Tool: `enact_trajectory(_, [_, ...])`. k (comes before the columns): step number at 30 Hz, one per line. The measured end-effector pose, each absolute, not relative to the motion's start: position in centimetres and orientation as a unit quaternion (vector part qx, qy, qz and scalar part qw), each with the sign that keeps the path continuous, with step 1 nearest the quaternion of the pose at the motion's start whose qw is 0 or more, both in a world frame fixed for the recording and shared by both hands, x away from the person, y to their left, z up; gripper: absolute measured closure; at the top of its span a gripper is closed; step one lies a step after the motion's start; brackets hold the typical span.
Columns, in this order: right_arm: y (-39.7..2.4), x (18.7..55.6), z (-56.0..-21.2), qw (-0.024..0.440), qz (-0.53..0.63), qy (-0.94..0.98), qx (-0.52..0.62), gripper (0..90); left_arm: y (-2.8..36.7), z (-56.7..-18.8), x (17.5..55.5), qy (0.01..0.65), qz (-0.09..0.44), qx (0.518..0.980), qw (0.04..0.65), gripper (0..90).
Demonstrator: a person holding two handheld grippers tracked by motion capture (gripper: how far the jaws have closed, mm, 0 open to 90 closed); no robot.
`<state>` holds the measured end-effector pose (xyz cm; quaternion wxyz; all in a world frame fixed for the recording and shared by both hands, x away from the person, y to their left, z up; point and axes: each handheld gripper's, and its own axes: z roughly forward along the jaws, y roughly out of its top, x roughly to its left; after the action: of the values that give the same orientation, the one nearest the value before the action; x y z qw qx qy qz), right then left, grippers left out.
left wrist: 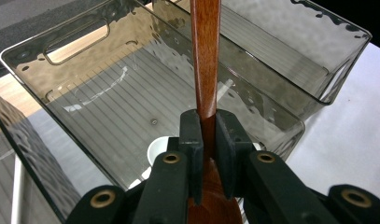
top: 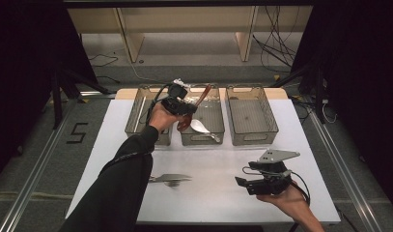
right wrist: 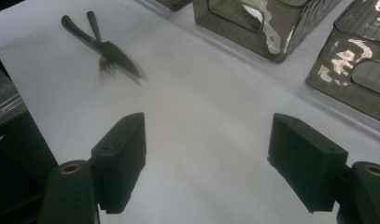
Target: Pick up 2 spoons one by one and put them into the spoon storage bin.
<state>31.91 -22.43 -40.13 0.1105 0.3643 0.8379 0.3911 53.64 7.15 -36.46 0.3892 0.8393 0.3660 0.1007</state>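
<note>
In the high view, three clear grey bins (top: 251, 116) stand in a row at the table's (top: 218, 193) twelve o'clock edge, the left gripper (top: 177, 101) holds one wooden spoon (top: 200, 99) over the middle bin (top: 202, 118), where one metal spoon (top: 200, 127) lies, two pieces of cutlery (top: 169, 179) lie at seven o'clock, and a "5" (top: 77, 133) is taped on the floor. In the left gripper view, the jaws are clamped on the wooden spoon's handle above that bin. In the right gripper view, the right gripper (right wrist: 206, 161) has its jaws wide apart over bare table, with the knife and fork at eleven o'clock.
</note>
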Motion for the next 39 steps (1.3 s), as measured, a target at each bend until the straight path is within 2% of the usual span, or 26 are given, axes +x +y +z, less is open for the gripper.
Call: enact_trajectory(39, [-22.3,31.8,-40.2,0.107,0.39,0.842,0.358,28.5,6.7,-38.6,54.8,0.412,0.101,0.812,0.402,78.7])
